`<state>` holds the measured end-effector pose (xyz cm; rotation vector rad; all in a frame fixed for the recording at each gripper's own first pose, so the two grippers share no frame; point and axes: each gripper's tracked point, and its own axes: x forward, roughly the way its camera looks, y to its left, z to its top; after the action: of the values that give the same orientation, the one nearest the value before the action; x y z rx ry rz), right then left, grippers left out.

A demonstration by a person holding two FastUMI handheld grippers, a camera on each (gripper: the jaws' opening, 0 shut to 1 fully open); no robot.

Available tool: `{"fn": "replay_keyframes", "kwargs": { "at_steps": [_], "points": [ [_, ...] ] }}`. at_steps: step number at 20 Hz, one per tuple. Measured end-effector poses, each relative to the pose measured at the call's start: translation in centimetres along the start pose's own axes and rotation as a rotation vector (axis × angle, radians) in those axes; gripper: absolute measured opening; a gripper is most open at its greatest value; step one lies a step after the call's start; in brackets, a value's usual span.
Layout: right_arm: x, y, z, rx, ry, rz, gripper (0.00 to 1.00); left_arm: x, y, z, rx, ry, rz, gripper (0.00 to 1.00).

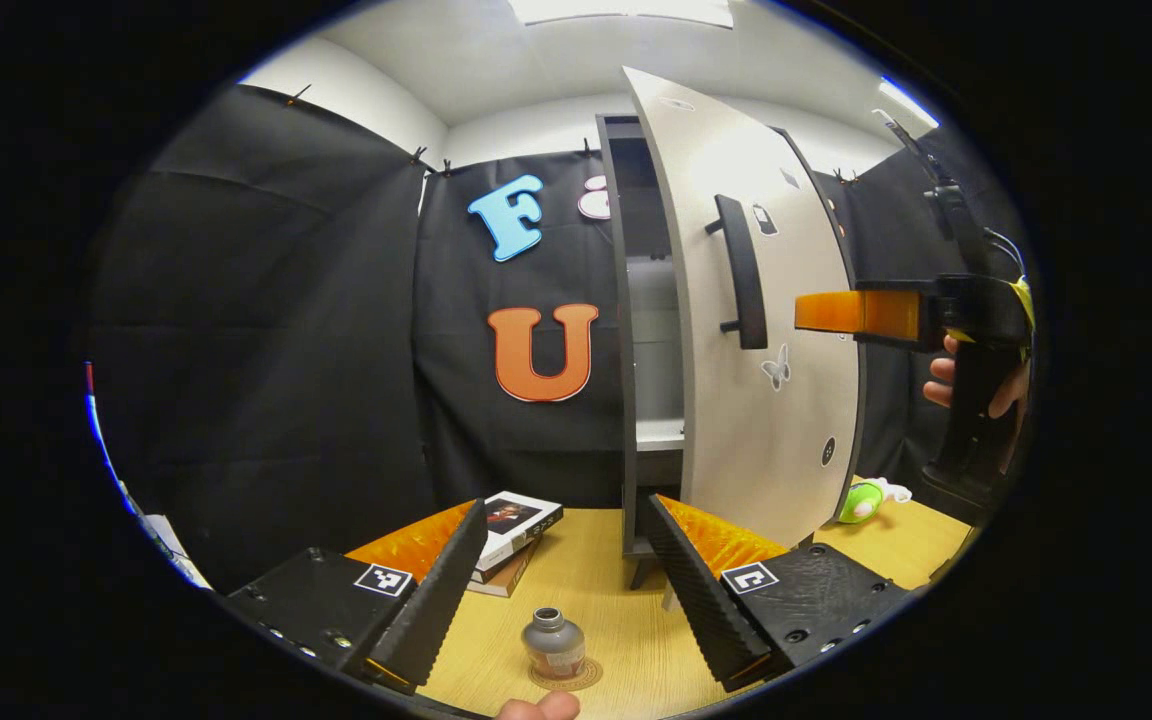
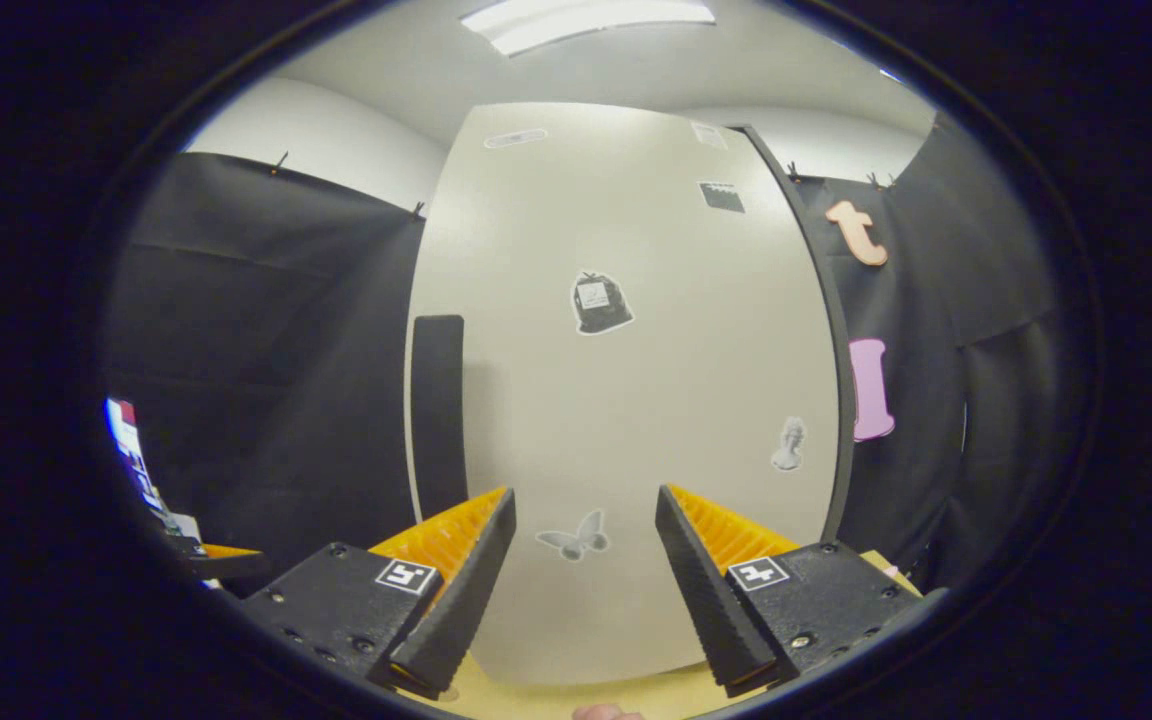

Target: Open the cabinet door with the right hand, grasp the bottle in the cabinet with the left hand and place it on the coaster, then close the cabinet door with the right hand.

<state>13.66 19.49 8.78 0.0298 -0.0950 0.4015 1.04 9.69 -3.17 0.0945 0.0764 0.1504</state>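
Left gripper (image 1: 564, 570) hangs over the desk (image 1: 616, 600) with its jaws spread wide, nothing between them. Bottle (image 1: 553, 645) stands upright on the coaster (image 1: 564, 678) near the desk's front edge, below and between the fingers, touching neither. Fingertip of a hand (image 1: 539, 708) pokes in at the very bottom, just in front of the coaster.

Cabinet (image 1: 636, 330) stands toward the back of the desk, its door (image 1: 756, 330) swung partly open so the shelf inside shows. Dark handle (image 1: 744, 272) sits on the door's front face. In the left gripper view the right gripper (image 1: 841, 312) is held by a hand (image 1: 976, 385) in front of the door, orange finger pointing at it close to the handle; contact cannot be told.

In the right gripper view the right gripper (image 2: 584, 560) faces the door (image 2: 626, 400) square on, jaws wide apart, gripping nothing; handle (image 2: 437, 410) is off to the left of its fingers.

Books (image 1: 513, 535) lie stacked by the desk's back edge, left of the cabinet. Green toy (image 1: 864, 500) lies on the desk, right of the door.
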Motion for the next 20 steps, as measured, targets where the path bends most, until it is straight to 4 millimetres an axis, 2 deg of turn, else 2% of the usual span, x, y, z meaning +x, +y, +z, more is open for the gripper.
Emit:
{"fn": "replay_keyframes", "kwargs": {
  "at_steps": [4,6,10,14,17,20],
  "points": [
    [-1.4,-1.3,0.0,-0.014,0.003,-0.028,0.91,-0.2,-0.2,-0.1,-0.007,-0.002,-0.006,0.96],
    [-3.4,-2.2,0.2,-0.016,0.005,-0.039,0.92,-0.6,-0.9,0.2,-0.015,-0.010,-0.016,0.96],
    [-9.1,-5.0,0.4,-0.031,-0.001,-0.093,0.91,-1.6,-2.5,1.6,-0.019,-0.054,-0.028,0.96],
    [-15.5,-9.8,-0.2,-0.025,0.015,-0.221,0.92,-1.9,-4.7,2.7,0.004,-0.109,-0.071,0.96],
    [-20.2,-13.6,-1.2,-0.022,0.018,-0.331,0.92,-2.6,-6.4,2.3,-0.019,-0.109,-0.097,0.96],
    [-23.5,-15.9,-3.9,-0.022,0.072,-0.392,0.92,-3.6,-8.1,1.8,-0.040,-0.105,-0.117,0.96]
  ]
}}
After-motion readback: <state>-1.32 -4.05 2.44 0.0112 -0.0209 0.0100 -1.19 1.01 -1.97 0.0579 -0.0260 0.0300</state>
